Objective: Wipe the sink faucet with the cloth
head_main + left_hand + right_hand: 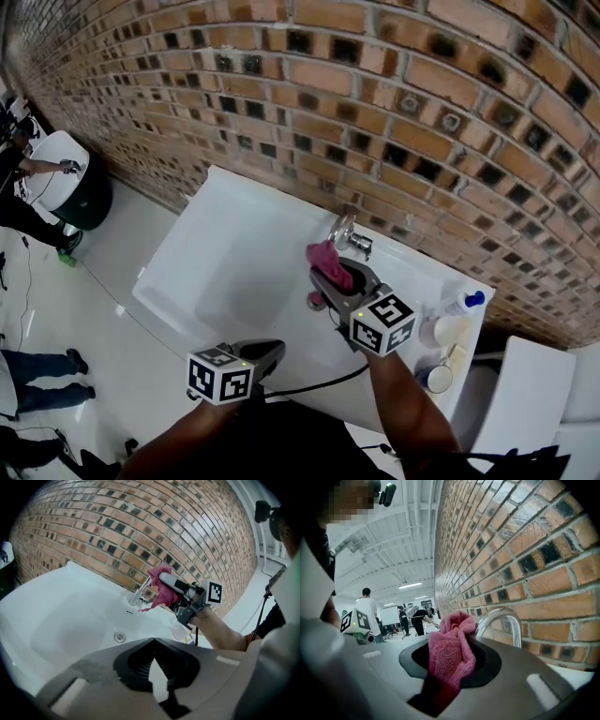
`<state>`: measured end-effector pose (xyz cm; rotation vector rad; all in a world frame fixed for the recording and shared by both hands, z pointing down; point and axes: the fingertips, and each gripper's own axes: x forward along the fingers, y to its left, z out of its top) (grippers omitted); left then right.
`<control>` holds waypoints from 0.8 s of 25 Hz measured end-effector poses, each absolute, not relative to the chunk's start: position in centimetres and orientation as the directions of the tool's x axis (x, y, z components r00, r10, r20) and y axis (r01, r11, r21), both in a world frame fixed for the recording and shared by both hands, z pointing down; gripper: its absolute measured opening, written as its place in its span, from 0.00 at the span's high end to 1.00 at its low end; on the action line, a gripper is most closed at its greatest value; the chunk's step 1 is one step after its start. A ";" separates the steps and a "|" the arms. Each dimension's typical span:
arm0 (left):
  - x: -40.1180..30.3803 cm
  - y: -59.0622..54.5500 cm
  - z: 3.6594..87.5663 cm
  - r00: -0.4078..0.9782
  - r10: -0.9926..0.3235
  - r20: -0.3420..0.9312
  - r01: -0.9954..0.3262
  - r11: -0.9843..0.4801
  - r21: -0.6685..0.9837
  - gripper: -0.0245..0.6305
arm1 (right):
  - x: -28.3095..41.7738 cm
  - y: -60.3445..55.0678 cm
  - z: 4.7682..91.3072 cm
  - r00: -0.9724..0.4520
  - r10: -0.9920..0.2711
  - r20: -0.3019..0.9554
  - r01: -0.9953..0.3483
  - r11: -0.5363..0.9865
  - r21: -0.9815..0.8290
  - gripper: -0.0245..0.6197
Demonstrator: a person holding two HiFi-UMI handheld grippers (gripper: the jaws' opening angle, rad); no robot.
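The pink cloth (451, 656) sat bunched just beside the curved spout of the chrome faucet (506, 620), pinched between the fingers of my right gripper (328, 272) above the back of the white sink (211, 272). My left gripper (154, 644) hung near the sink's front edge, fingers pressed together on nothing. The brick wall (394, 103) rose behind the faucet.

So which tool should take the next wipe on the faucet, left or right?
Right. The right tool grips the pink cloth, which is already up beside the faucet. The left tool is shut and empty, down at the front edge of the sink.
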<state>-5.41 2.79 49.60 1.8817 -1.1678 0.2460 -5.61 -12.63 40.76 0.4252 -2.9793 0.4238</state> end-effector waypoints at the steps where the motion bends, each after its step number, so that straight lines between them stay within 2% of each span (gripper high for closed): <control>1: -5.4 2.8 49.5 0.538 -0.626 0.564 -0.800 -0.169 0.575 0.96 | -5.7 -12.5 41.2 -0.956 -0.257 0.142 -0.288 0.918 -0.272 0.77; 7: -6.0 3.0 49.5 0.537 -0.632 0.559 -0.800 -0.172 0.574 0.96 | -5.3 -12.2 43.6 -0.946 -0.281 0.161 -0.323 0.863 -0.388 0.77; 12: -6.8 3.0 49.1 0.568 -0.622 0.540 -0.782 -0.203 0.589 0.96 | -4.6 -12.2 45.8 -0.915 -0.333 0.227 -0.402 0.782 -0.477 0.77; 20: -8.3 3.8 48.0 0.647 -0.572 0.505 -0.740 -0.309 0.598 0.96 | -3.4 -10.9 47.7 -0.843 -0.439 0.311 -0.538 0.679 -0.499 0.76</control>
